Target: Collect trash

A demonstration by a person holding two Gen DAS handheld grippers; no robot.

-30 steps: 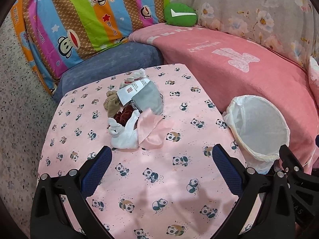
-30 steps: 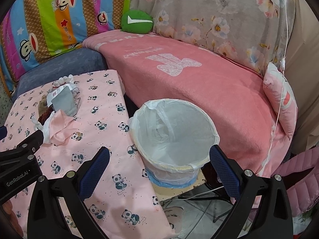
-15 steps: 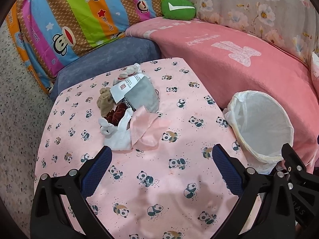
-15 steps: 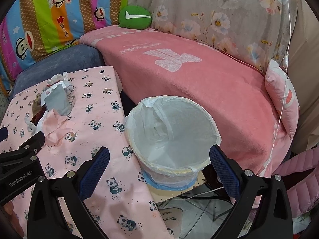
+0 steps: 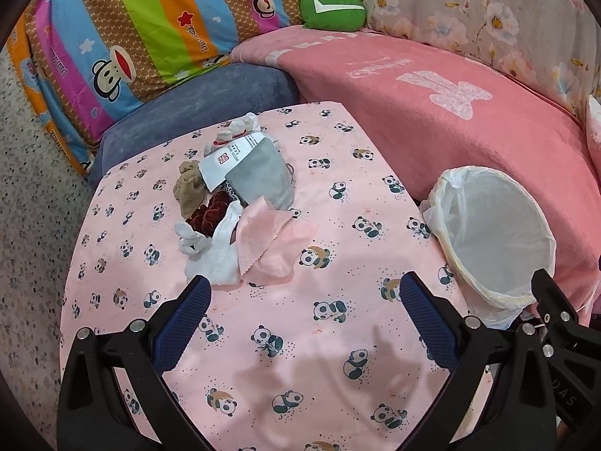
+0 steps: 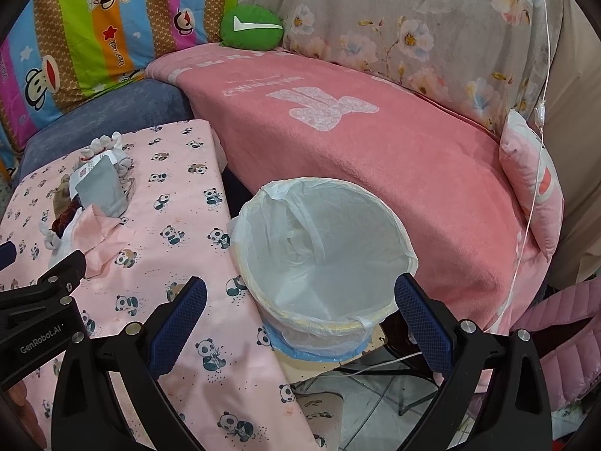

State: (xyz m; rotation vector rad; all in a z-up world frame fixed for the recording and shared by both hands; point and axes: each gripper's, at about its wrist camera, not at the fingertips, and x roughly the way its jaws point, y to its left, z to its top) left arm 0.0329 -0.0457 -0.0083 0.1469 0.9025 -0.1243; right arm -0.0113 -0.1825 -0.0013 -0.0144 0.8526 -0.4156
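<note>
A corner sofa wraps round the scene, draped in a pink blanket [image 6: 394, 158], a floral sheet [image 6: 413, 26] and a striped cartoon-monkey sheet [image 5: 124, 34], with a green cushion [image 5: 332, 9] in the corner. In front of it stands the counter [image 5: 300, 357], covered in a pink panda-print cloth.

The trash lies in one heap [image 5: 240, 206] toward the far left part of the counter: a grey fabric piece with a white printed label [image 5: 259, 180], a pink cloth [image 5: 270, 240], a white glove [image 5: 214, 251], a dark red scrunchie [image 5: 206, 214], a tan sock-like piece [image 5: 189, 188] and a whitish bundle [image 5: 240, 127] nearest the far edge.

Just off the counter's right edge stands a round wastebasket [image 6: 319, 323] lined with a white plastic bag [image 6: 323, 248]; nothing shows inside but the crumpled liner.

The left gripper [image 5: 304, 293] hovers above the counter's near part, its jaws spread wide and empty, the left blue pad just beside the glove's near edge. The right gripper [image 6: 300, 297] hangs over the near rim of the wastebasket, jaws likewise wide apart and holding nothing.
</note>
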